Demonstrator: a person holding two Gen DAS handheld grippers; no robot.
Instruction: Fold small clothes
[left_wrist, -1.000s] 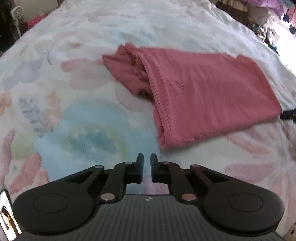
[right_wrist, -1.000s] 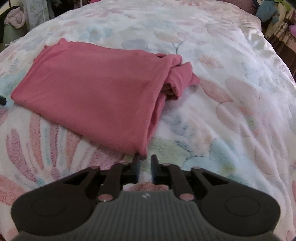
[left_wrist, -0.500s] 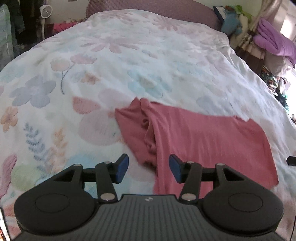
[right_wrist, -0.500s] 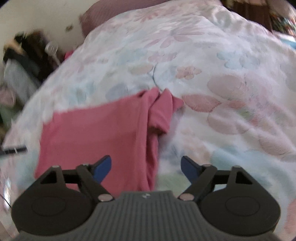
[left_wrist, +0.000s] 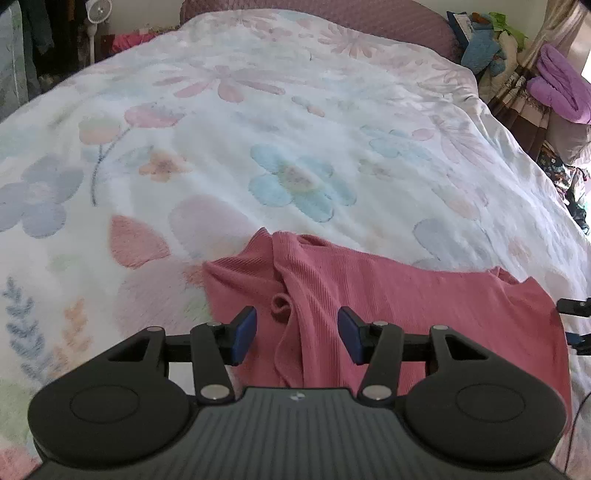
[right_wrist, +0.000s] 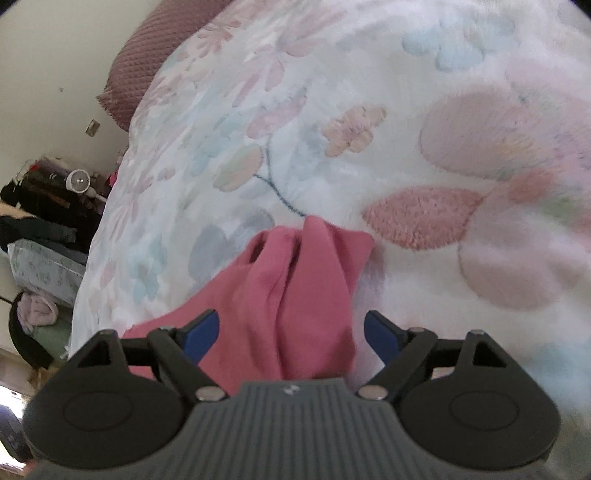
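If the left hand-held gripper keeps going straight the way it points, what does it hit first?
Most likely the bunched fold of the pink ribbed knit garment, which lies right ahead of the open left hand-held gripper on the floral fleece blanket. Depth is hard to judge.

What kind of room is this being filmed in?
Most likely a lived-in bedroom. A bed with a floral blanket and mauve pillow fills the view, a pink garment lies on it, and clothes are piled by the curtain.
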